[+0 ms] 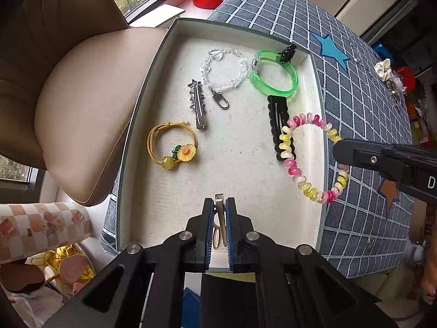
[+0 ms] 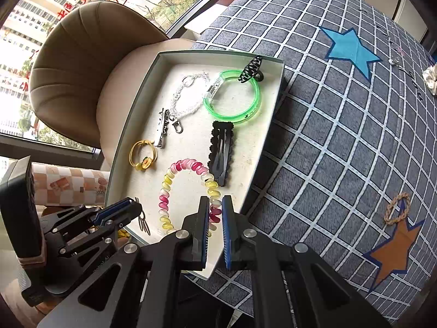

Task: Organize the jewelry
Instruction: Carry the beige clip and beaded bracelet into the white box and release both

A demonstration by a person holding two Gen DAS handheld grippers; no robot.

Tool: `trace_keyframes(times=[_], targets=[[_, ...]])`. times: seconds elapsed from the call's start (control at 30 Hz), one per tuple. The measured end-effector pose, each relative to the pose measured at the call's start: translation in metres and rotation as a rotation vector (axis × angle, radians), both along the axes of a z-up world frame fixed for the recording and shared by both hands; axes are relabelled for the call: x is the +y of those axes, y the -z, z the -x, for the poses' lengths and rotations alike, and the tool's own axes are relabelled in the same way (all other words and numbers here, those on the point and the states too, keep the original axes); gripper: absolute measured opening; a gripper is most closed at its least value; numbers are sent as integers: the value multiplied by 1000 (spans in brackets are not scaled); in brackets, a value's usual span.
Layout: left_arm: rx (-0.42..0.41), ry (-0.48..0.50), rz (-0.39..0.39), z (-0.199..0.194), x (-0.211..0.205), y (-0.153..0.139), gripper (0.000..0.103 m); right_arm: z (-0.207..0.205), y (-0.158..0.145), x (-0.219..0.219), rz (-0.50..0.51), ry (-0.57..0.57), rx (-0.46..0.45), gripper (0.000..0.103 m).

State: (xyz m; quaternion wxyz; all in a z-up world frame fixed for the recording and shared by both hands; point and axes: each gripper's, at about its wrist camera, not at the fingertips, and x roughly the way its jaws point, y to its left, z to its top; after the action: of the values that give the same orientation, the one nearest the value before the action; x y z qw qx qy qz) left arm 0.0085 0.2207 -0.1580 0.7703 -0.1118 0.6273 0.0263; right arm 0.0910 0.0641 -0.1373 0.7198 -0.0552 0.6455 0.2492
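Left gripper (image 1: 220, 213) clamped on metal clip (image 1: 220, 225) over tray (image 1: 318, 104); right gripper (image 2: 215, 227) pinching spiral band (image 2: 188, 191) at tray's edge.

I see a box (image 1: 318, 101) with a grey-green rim and an off-white speckled floor. In it I make out a neon-green bangle (image 1: 273, 78), a pink, yellow and white spiral coil tie (image 1: 314, 155), a black scalloped clip (image 1: 280, 125), a yellow band with an orange sunflower (image 1: 174, 145) and a silver spiked clip (image 1: 198, 105). The bench cloth (image 2: 341, 136) is grey-blue with a white grid and blue, pink and orange stars. My fingers (image 1: 232, 218) have blue pads.
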Motion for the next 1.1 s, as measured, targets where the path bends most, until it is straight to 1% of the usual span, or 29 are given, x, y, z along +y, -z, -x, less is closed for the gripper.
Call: trace_keyframes(times=[0.2, 0.43, 0.73, 0.93, 1.1], targets=[[31, 13, -7, -6, 8, 17, 16, -10, 16, 32, 30, -20, 23, 9], [58, 10, 1, -7, 15, 29, 16, -22, 38, 53, 69, -24, 52, 9], [62, 22, -24, -6, 16, 36, 16, -27, 64, 70, 106, -32, 64, 9], [61, 58, -70, -8, 8, 35, 16, -27, 81, 79, 129, -36, 88, 10], [71, 57, -92, -9, 4, 32, 16, -25, 79, 78, 123, -42, 87, 11]])
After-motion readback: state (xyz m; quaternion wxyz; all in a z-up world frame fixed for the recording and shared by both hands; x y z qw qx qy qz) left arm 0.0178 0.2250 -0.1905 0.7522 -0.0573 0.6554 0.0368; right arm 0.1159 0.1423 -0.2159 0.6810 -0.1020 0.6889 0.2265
